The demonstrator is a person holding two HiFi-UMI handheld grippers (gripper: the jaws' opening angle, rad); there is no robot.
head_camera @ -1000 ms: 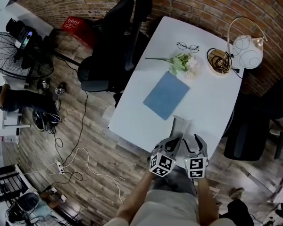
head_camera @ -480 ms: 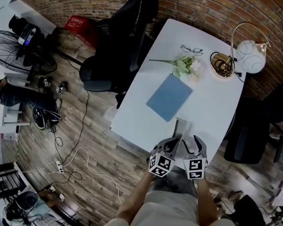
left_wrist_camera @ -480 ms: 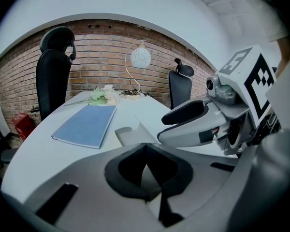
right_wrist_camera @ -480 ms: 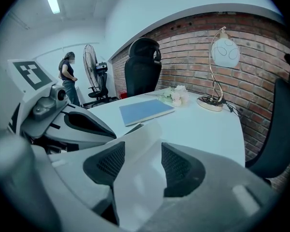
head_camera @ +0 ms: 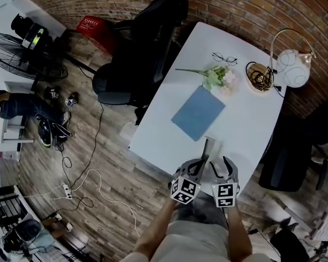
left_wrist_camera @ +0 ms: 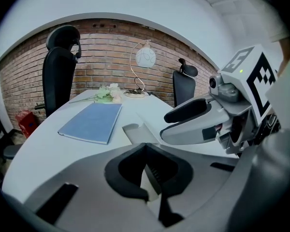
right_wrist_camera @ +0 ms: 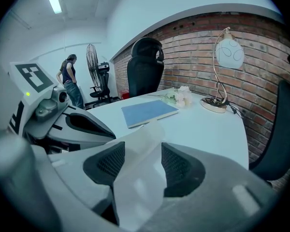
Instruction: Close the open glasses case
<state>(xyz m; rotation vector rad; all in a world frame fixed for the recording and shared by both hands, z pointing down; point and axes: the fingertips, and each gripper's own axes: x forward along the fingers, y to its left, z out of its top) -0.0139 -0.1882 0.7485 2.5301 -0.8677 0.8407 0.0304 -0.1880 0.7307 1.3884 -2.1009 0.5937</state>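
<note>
Pale grey, the glasses case (head_camera: 208,146) lies at the near edge of the white table (head_camera: 246,119), its long axis pointing straight away from the person and its near end reaching in between both grippers. The right gripper (right_wrist_camera: 141,166) has its fingers clamped on a pale flap of the case standing up between them, while the left gripper (left_wrist_camera: 152,172), just beside it, has its fingers pinched on what looks like a thin edge. A blue book (head_camera: 198,112) lies just beyond.
</note>
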